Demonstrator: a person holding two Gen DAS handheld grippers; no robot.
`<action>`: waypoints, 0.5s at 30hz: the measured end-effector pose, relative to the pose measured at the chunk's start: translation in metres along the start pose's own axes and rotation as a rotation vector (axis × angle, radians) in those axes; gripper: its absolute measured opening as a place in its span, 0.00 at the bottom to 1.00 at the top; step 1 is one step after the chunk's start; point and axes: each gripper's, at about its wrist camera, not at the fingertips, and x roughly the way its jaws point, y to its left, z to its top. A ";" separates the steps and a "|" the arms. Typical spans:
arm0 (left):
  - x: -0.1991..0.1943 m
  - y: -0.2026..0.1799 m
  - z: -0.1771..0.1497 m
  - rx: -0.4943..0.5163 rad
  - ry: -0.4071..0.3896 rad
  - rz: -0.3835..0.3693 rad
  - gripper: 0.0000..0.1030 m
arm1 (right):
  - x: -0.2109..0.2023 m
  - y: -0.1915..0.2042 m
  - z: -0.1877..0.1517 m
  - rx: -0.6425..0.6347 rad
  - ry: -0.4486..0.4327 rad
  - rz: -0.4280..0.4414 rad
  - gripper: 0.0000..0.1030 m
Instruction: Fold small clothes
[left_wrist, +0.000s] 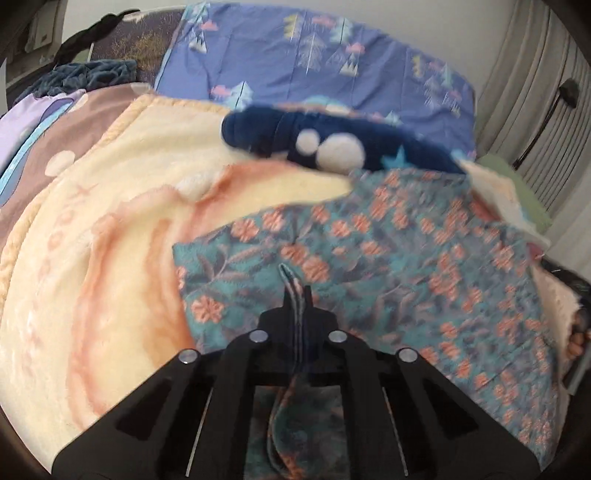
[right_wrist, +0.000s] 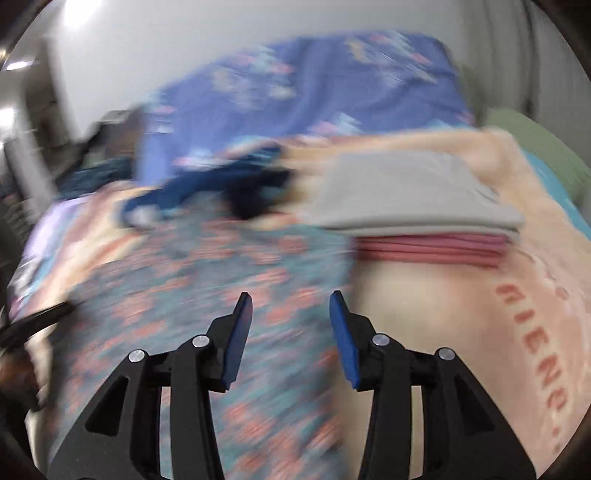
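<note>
Bedroom; work surface is a bed covered by a cream-and-peach blanket (left_wrist: 110, 258), blue patterned sheet (left_wrist: 314, 48) at the top of frame.

Floral garment (left_wrist: 369, 251) (teal, orange flowers) lies spread on the blanket, centre to lower right in the left wrist view. Left gripper (left_wrist: 295, 291): jaws closed tight on a pinched fold of the garment's near edge; cloth runs back between the fingers toward the camera.

Right gripper (right_wrist: 291, 299): jaws wide apart, nothing between the blue pads (right_wrist: 236, 339); it hovers over the garment's right edge, lower centre. View heavily motion-blurred.

Progress, judged: a stack sits in the upper right of the right wrist view, grey piece (right_wrist: 406, 195) on top of pink piece (right_wrist: 432, 247), both folded, so at least two items are done. Floral garment is mid-fold at best. Dark blue item (left_wrist: 332, 136) with white dots lies crumpled at the far side, apparently unfolded.

Containers: none seen.
</note>
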 end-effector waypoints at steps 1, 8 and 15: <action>-0.010 -0.004 0.000 0.025 -0.051 0.001 0.03 | 0.010 -0.007 0.000 0.026 0.015 0.009 0.43; 0.011 0.005 -0.018 0.153 0.032 0.228 0.30 | 0.030 -0.028 -0.009 0.083 0.037 0.020 0.43; -0.042 -0.029 -0.036 0.232 -0.102 0.142 0.54 | -0.027 -0.010 -0.029 -0.015 -0.074 0.061 0.43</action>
